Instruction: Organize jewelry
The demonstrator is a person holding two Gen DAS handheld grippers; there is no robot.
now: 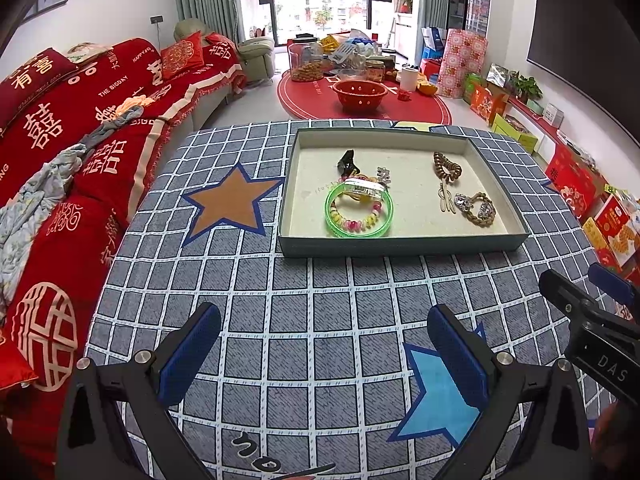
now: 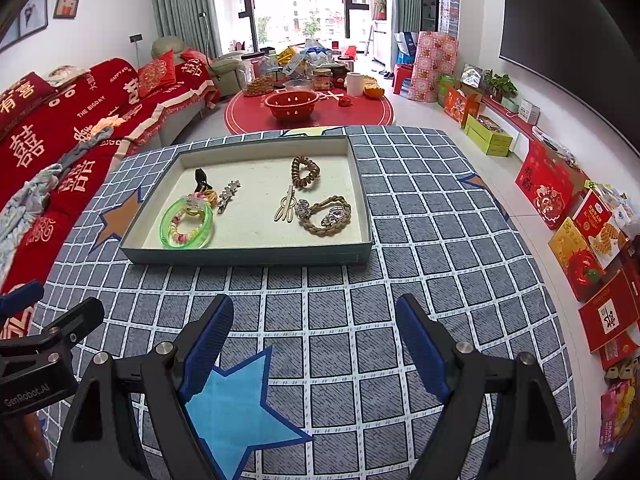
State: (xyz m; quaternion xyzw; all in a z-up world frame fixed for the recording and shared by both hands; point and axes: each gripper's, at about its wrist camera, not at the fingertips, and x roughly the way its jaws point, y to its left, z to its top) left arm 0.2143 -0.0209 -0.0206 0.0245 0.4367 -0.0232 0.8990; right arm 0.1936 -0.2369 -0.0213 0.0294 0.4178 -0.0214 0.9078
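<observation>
Jewelry was found lying in one shallow tray (image 1: pixel 404 245) on the checked tablecloth (image 1: pixel 280 300). The left gripper (image 1: pixel 324 348) and right gripper (image 2: pixel 316 336) were both held apart and empty, short of the tray.

Risks, left to right: the green bangle (image 2: pixel 186 224) was overlapped with a beaded bracelet (image 2: pixel 186 236) and could be dragged along; the hairpin (image 2: pixel 285 209) could slip from the pads.

Counted: one bangle, one coil tie (image 2: pixel 306 173), one braided cord (image 2: pixel 329 217).
</observation>
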